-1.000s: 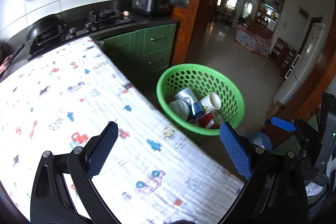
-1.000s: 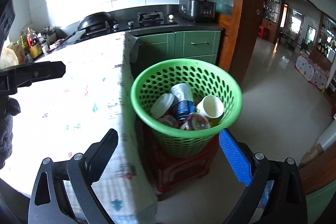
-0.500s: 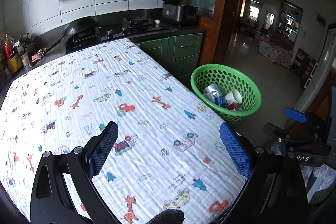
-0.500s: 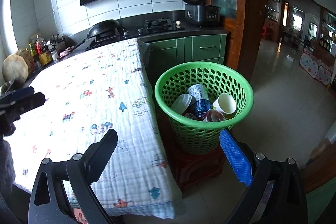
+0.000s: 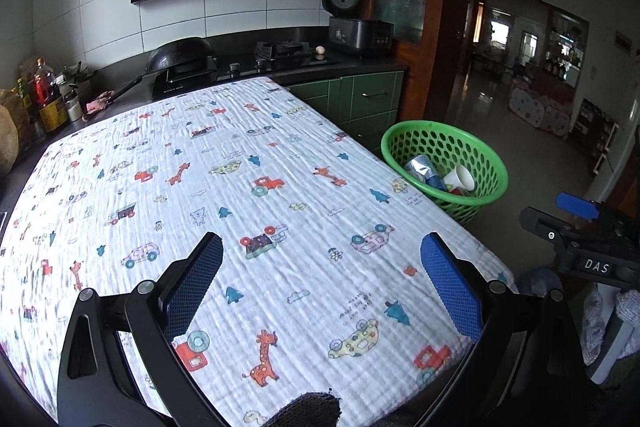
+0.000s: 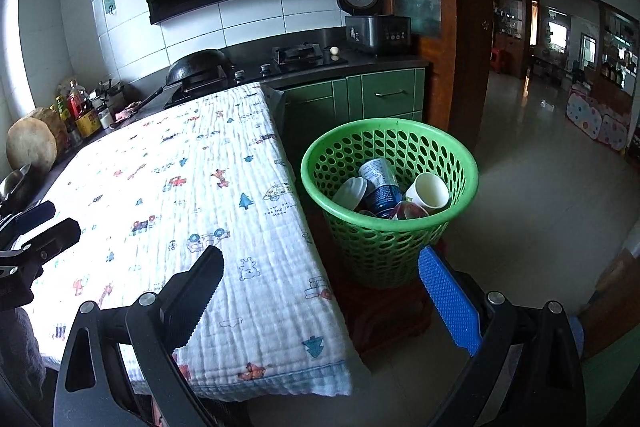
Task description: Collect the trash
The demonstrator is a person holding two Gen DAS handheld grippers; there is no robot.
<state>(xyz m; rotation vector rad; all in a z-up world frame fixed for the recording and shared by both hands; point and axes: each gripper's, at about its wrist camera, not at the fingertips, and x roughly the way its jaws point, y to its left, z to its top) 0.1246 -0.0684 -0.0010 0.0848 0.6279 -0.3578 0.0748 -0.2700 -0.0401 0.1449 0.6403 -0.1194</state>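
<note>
Both grippers, left [image 5: 320, 275] and right [image 6: 320, 291], hang spread and empty over the patterned cloth [image 5: 248, 195]. You appear finished: cups [image 6: 426, 191] and a can [image 6: 380, 179] lie in the green basket [image 6: 390, 227] at the table's right edge. Next, scan for leftovers. Only your right view shows the red stool [image 6: 384, 311] beneath the basket.
</note>
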